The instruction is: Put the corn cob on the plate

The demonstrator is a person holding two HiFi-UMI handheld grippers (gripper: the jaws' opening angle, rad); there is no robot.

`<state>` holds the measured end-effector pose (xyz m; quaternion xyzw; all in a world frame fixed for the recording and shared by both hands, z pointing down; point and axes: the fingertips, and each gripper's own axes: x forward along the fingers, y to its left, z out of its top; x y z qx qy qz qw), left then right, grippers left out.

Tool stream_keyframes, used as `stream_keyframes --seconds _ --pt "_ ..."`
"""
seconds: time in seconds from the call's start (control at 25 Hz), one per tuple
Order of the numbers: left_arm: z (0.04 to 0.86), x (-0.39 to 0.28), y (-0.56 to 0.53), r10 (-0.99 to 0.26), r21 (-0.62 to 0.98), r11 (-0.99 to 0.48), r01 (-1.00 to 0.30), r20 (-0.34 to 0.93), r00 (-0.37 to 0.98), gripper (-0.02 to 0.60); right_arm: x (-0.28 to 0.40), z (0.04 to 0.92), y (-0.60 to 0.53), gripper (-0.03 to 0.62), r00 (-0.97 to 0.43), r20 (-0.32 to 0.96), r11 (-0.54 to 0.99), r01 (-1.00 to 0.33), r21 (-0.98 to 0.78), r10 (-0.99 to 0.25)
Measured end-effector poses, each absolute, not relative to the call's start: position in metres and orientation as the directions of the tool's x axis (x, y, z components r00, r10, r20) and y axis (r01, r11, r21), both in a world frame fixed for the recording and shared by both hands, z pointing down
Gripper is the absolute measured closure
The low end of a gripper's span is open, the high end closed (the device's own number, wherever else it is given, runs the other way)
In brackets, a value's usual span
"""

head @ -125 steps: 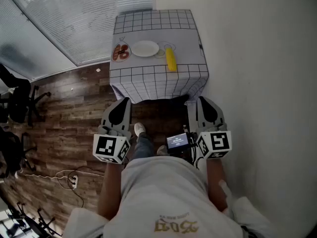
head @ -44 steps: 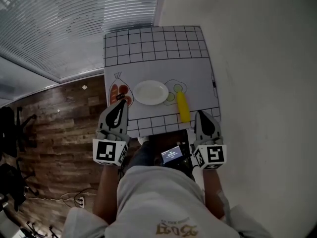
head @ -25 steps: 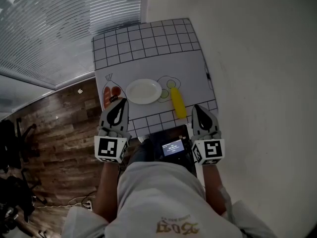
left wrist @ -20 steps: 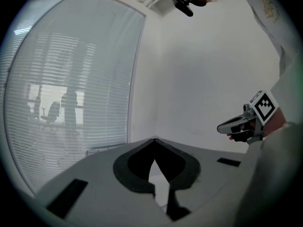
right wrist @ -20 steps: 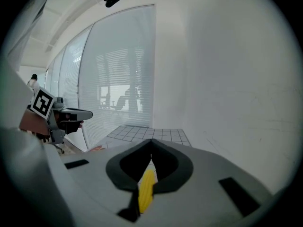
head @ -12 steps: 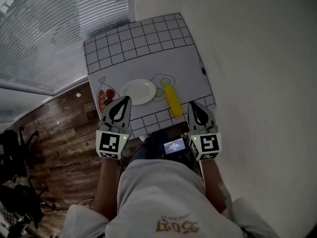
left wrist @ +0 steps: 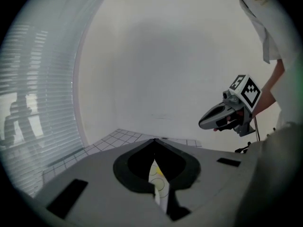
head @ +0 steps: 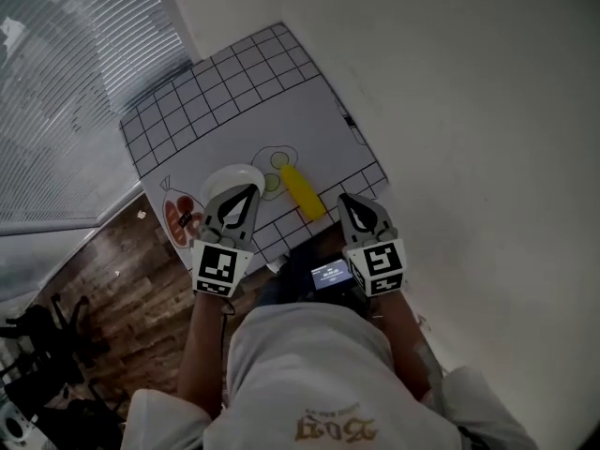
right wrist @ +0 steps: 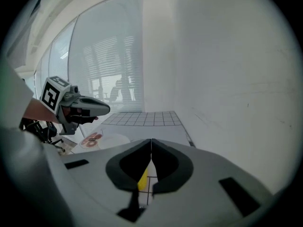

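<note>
A yellow corn cob (head: 302,192) lies on the grid-patterned tablecloth (head: 234,101) near the table's front edge, to the right of a white plate (head: 225,178). The plate is partly hidden behind my left gripper (head: 249,189), which is shut and empty over the plate's near side. My right gripper (head: 348,198) is shut and empty, just right of and nearer than the cob. In the right gripper view a sliver of the cob (right wrist: 142,178) shows through the closed jaws, with the plate (right wrist: 112,140) to the left. The left gripper view shows only the cloth's egg drawing (left wrist: 158,183).
A printed picture of sausages (head: 178,219) marks the cloth left of the plate. A white wall (head: 450,111) runs along the table's right side and window blinds (head: 66,73) stand at the left. Wooden floor (head: 103,279) lies below the table's front edge.
The view has swung so the table sits closer and tilted. My left gripper has moved right and forward over the plate; my right gripper has dropped a little toward the cob.
</note>
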<state>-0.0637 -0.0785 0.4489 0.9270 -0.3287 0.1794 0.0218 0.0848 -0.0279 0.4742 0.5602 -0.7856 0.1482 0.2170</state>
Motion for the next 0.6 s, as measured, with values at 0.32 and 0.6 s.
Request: stream_keyframes --seconds 0.32,0.6 --pt "0.484 -0.015 -0.07 -0.37 -0.173 -0.929 -0.328 0.493 0.788 0.572 0.083 0.498 -0.028 0.586 -0.269 0.566 0.328 -0.945 0.002 -0.779" --pt "0.523 0.0 -0.062 -0.24 -0.24 -0.965 -0.11 0.625 0.743 0.572 0.074 0.531 -0.025 0.586 -0.278 0.636 0.359 -0.933 -0.001 -0.72"
